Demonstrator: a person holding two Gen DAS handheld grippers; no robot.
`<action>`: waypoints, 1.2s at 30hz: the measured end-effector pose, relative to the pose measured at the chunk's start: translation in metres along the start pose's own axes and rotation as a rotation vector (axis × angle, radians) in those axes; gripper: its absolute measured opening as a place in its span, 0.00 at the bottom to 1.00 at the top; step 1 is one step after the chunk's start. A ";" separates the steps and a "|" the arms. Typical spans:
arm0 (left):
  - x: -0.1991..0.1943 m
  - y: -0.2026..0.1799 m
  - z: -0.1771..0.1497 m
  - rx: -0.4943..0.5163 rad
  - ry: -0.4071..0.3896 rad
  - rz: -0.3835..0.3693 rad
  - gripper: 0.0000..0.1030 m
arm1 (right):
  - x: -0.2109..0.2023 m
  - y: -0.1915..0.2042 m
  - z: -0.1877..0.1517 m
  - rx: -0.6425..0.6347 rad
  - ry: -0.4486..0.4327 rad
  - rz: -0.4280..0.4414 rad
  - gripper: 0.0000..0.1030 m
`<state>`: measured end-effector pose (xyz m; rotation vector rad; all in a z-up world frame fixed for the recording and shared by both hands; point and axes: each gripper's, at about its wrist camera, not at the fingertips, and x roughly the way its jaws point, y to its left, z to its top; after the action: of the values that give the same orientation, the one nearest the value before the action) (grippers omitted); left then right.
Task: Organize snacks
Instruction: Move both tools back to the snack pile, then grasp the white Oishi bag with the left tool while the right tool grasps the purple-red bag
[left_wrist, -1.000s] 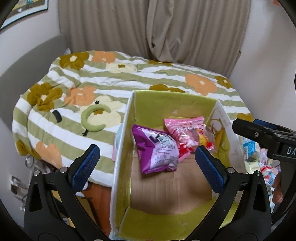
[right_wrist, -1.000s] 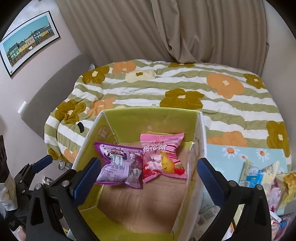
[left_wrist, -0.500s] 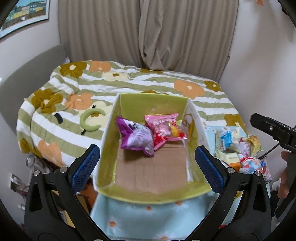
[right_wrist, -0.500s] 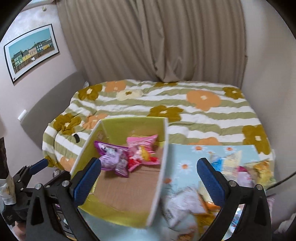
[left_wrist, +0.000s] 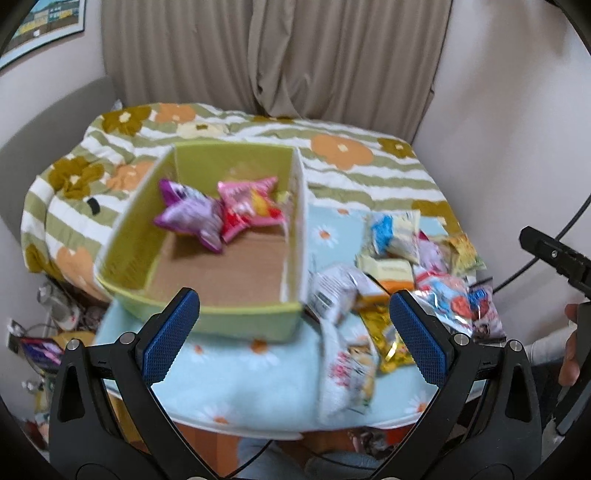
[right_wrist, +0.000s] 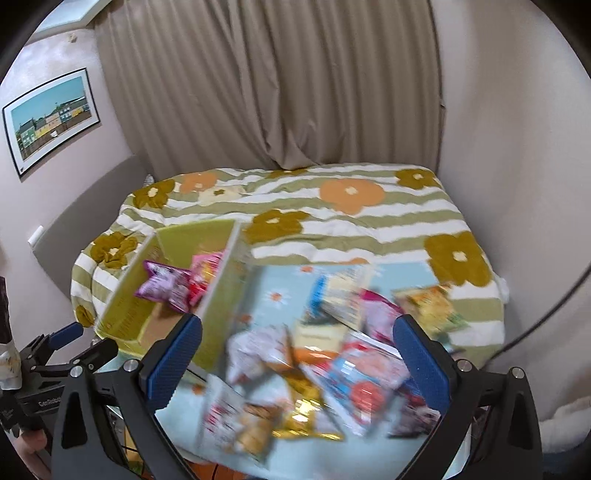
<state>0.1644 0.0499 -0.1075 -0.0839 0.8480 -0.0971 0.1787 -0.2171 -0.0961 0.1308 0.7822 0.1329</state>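
Both claws wide open, empty: left gripper (left_wrist: 293, 332), right gripper (right_wrist: 297, 360) above snack pile (right_wrist: 317, 365), right of green box (left_wrist: 221, 314), likely choosing next packet.

Ahead of me, at twelve o'clock, beige curtains (right_wrist: 273, 85) hang behind a bed (right_wrist: 332, 218) with a flowered, striped quilt. A framed picture (right_wrist: 51, 120) hangs at ten o'clock on the pale wall (right_wrist: 517, 147).

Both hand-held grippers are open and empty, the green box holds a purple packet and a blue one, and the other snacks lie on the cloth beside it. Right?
One error: beside the purple packet in the green box lies a pink packet, not a blue one, as the left wrist view shows. Both the left hand-held gripper and the right hand-held gripper are open and empty.
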 end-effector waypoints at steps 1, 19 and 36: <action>0.004 -0.009 -0.006 -0.003 0.016 0.002 0.99 | -0.002 -0.011 -0.004 0.004 0.007 -0.007 1.00; 0.101 -0.050 -0.084 -0.021 0.213 0.050 0.99 | 0.043 -0.139 -0.077 0.085 0.140 -0.068 1.00; 0.156 -0.051 -0.107 -0.033 0.329 -0.031 0.64 | 0.089 -0.133 -0.106 0.002 0.211 -0.108 0.89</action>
<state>0.1837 -0.0229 -0.2886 -0.1138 1.1770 -0.1284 0.1755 -0.3260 -0.2538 0.0766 0.9974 0.0443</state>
